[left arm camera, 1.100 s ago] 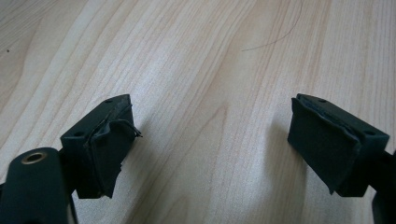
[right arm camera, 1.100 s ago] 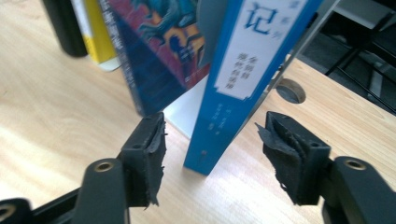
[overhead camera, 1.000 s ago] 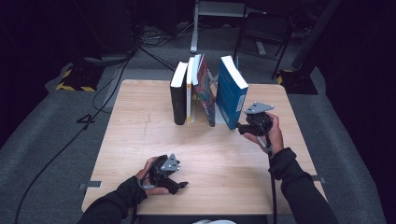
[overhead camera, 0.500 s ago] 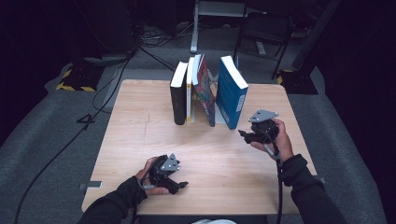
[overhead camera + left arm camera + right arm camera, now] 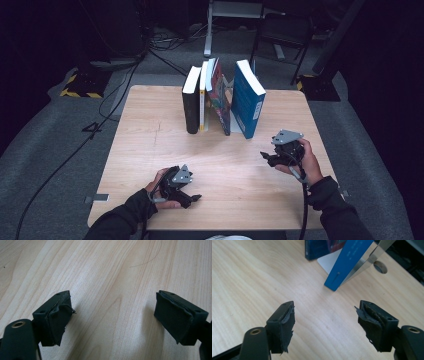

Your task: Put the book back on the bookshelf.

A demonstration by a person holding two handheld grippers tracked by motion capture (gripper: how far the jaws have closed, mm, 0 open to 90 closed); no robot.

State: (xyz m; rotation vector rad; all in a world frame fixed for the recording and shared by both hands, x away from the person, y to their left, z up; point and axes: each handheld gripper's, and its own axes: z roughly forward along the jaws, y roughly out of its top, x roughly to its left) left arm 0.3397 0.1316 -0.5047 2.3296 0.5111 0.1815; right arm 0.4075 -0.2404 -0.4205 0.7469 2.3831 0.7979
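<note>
books (image 5: 220, 97) far centre on table (image 5: 150, 145) | left gripper (image 5: 192, 199) near-left | right gripper (image 5: 265, 157) right

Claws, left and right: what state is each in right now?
Left claw: open, nothing between the jaws, bare table beneath.
Right claw: open and empty, jaws just been opening, short of the blue book.

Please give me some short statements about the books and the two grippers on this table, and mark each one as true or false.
1. The right gripper holds the blue book. False: its jaws are open and empty, apart from the book.
2. The books stand upright at the far side of the table. True.
3. The black book lies flat on the table. False: it stands upright, leftmost in the row.
4. The left gripper has open jaws with nothing between them. True.
5. The blue book stands at the right end of the row. True.
</note>
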